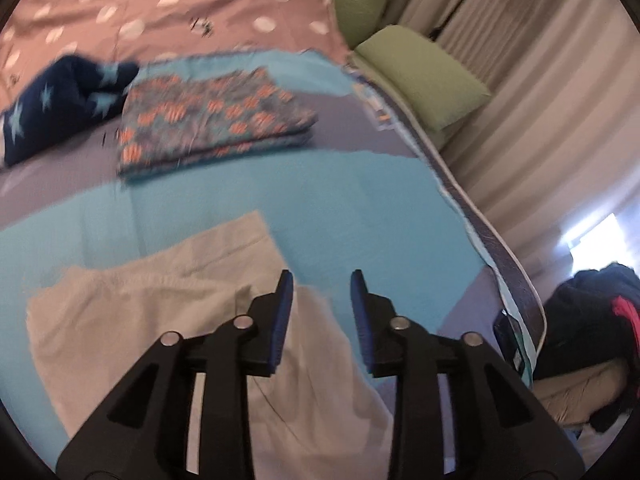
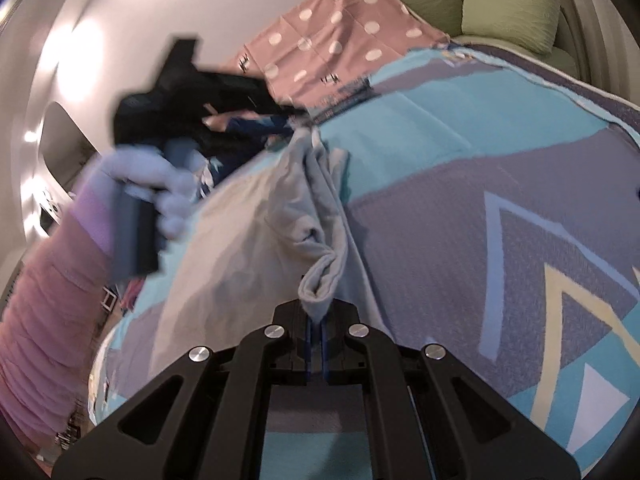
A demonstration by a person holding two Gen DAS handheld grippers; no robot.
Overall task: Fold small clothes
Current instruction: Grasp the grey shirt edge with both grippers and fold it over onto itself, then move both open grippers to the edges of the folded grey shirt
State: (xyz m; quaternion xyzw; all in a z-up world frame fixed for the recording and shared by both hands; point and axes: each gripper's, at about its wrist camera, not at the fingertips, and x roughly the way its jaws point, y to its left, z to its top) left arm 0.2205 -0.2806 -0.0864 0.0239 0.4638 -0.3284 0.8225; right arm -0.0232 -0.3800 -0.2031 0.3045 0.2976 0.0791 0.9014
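Note:
A small pale beige garment (image 1: 168, 320) lies on the blue and purple bedspread (image 1: 360, 208). My left gripper (image 1: 322, 292) is open and empty, hovering just above the garment's right edge. In the right wrist view my right gripper (image 2: 316, 322) is shut on a bunched corner of the same pale garment (image 2: 280, 216), lifting it so the cloth hangs in folds. The left gripper's body (image 2: 184, 88), held in a gloved hand, shows blurred at the upper left of that view.
A folded patterned garment with orange marks (image 1: 212, 120) and a navy garment with light stars (image 1: 60, 100) lie further back on the bed. A pink dotted cover (image 1: 180, 8), green pillows (image 1: 424, 76), curtains and the bed's right edge (image 1: 500, 240) border the space.

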